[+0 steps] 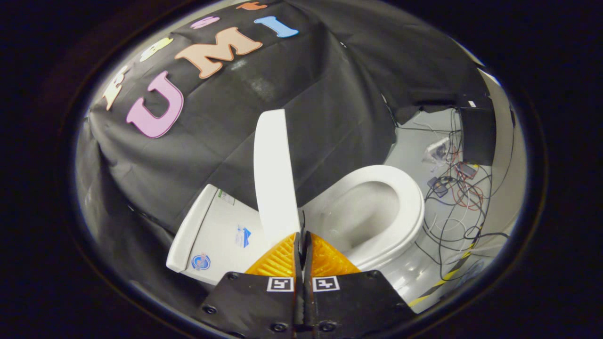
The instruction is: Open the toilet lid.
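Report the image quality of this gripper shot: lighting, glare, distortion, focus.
Gripper view: strong fisheye bending, so the raised toilet lid and tank look tilted and curved; lighting even but dim on the cloth wall; soft glare on the bowl's outer side; focus sharp on seat and cables; the shut gripper looms large.

The pale grey floor (414, 141) carries the white toilet (377, 212). Beside the bowl, a tangle of black and red cables (459, 197) lies on it among small dark devices. Yellow-and-black striped tape (443, 281) runs along the floor
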`<state>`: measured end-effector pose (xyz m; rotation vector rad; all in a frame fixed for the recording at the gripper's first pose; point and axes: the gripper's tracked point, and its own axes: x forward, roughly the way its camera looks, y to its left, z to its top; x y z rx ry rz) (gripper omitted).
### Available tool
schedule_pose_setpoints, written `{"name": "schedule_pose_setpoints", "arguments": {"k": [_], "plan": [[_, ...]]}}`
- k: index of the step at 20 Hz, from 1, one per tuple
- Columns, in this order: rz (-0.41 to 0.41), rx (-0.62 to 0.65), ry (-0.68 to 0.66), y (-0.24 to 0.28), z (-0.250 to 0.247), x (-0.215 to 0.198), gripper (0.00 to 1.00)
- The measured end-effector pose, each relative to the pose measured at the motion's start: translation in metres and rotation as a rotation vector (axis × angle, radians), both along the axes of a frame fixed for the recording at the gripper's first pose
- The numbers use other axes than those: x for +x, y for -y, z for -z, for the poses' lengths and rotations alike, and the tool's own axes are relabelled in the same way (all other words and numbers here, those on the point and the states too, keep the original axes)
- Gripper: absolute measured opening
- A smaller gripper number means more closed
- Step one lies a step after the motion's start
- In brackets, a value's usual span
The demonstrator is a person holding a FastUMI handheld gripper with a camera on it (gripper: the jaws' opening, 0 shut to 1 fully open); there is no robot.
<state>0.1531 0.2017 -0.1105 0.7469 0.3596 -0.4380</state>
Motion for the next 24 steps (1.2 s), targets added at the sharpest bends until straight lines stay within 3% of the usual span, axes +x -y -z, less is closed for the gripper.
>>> {"name": "schedule_pose_setpoints", "arguments": {"k": [24], "plan": [[-0.188, -0.343, -0.043, -0.049, -0.034, 0.028, 0.0]]}}
